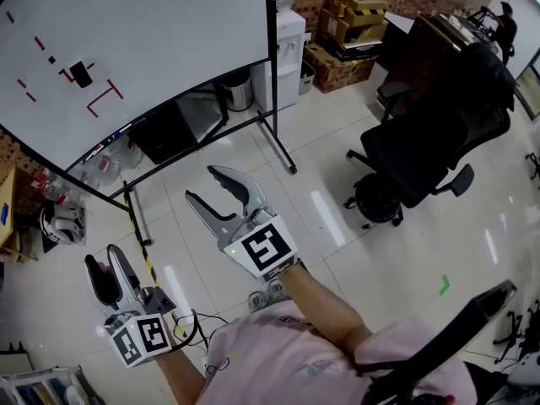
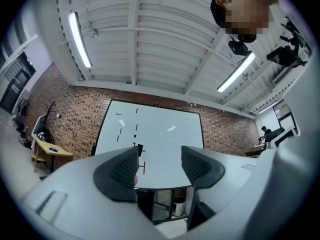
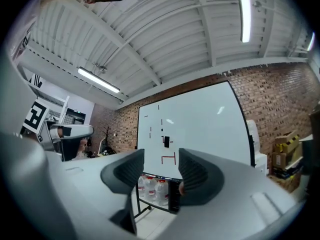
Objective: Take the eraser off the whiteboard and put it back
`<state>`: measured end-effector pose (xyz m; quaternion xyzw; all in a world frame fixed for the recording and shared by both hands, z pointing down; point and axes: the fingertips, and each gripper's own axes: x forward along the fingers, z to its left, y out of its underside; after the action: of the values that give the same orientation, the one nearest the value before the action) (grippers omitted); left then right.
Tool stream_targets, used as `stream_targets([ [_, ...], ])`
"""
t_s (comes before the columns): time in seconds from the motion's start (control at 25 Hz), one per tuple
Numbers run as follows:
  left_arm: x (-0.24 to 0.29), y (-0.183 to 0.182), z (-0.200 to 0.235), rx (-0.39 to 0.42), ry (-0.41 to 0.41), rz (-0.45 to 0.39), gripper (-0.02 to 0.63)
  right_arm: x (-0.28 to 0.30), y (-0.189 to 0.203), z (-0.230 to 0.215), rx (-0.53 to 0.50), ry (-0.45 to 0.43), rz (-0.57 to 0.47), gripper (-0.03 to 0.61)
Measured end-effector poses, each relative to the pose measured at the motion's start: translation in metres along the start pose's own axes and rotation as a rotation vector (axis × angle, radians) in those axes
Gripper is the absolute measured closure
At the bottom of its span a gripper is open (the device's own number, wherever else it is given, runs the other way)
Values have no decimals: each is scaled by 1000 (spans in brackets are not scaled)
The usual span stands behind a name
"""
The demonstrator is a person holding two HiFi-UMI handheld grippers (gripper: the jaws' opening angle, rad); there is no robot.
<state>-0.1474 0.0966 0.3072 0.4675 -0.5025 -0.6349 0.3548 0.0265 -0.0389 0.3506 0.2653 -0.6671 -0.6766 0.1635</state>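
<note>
A small black eraser [image 1: 81, 74] sticks on the whiteboard [image 1: 160, 32] among red marker strokes, at the upper left of the head view. In the left gripper view the eraser [image 2: 139, 149] shows far off, just above the left pad. The right gripper view has the eraser [image 3: 166, 141] between and above the pads. My left gripper [image 1: 108, 278] hangs low at the left, jaws apart and empty. Nearer the middle, my right gripper [image 1: 218, 192] stands open with nothing in it. Both are well short of the board.
The whiteboard stands on a black wheeled frame [image 1: 281, 137] with water bottles [image 1: 110, 165] under it. A black office chair [image 1: 439, 142] is at the right, cardboard boxes [image 1: 350, 24] and a white dispenser [image 1: 289, 49] behind. A yellow-black cable [image 1: 139, 243] runs across the tiled floor.
</note>
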Motion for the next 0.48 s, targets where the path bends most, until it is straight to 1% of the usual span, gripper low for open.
stream_targets([
  [0.12, -8, -10, 4, 7, 4, -18, 337, 1, -4, 10, 4, 0, -2, 368],
  [0.28, -15, -6, 10, -11, 7, -12, 337, 7, -3, 23, -19, -21, 2, 367],
  [0.48, -21, -9, 14, -16, 12, -27, 337, 10, -5, 34, -48, -37, -4, 367],
])
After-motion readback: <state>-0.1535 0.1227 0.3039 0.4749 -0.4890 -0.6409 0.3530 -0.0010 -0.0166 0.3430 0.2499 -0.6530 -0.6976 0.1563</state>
